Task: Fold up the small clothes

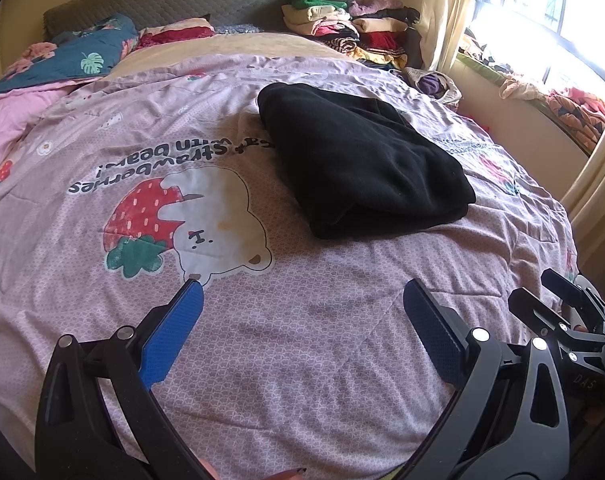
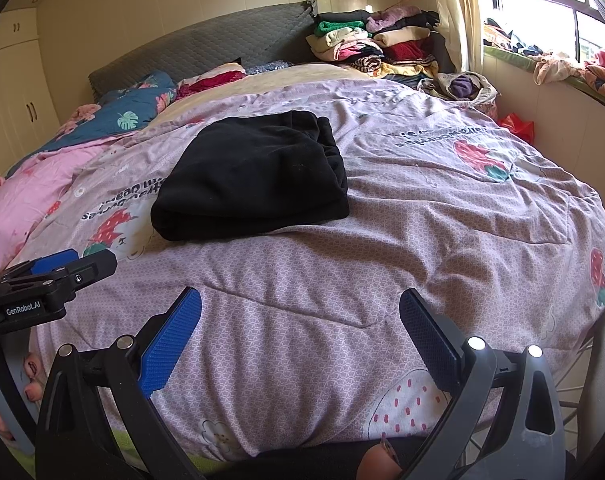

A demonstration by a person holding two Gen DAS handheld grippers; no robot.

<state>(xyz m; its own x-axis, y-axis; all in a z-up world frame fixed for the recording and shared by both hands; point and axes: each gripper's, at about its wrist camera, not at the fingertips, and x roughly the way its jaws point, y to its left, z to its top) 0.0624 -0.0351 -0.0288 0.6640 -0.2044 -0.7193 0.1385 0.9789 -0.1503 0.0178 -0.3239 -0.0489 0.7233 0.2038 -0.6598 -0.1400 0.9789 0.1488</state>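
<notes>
Bedroom: a bed (image 1: 302, 340) under a lilac quilt printed with strawberries and a bear, a grey quilted headboard (image 1: 162, 0) behind, a bright window (image 1: 542, 20) on the right side.

Far corner of the bed by the headboard: a pile of folded clothes (image 1: 342, 24), mixed colours, well apart from both tools.

Item in hand: one black garment (image 1: 362, 160), already folded into a thick, roughly rectangular bundle, lying flat on the quilt near the middle of the bed. Nothing touches it.

Position relative to the tools: in the left wrist view the black garment lies ahead and to the right of the left gripper (image 1: 302, 312), its long axis running away and leftward toward the headboard. In the right wrist view it (image 2: 254, 176) lies ahead and a little left of the right gripper (image 2: 300, 312), its folded front edge facing the camera. So it sits ahead, between the two lines of approach. Neither side is clearly nearer, though it looks more centred before the right.

Left gripper: jaws spread wide, blue pads (image 1: 174, 336) facing bare quilt, holding nothing.

Right gripper: jaws likewise spread wide, empty, above the quilt at the near edge of the bed. It shows also at the right margin of the left view.

Judgement: the fold looks finished or nearly so; the next move likely needs a forward reach to the near edge of the bundle.
</notes>
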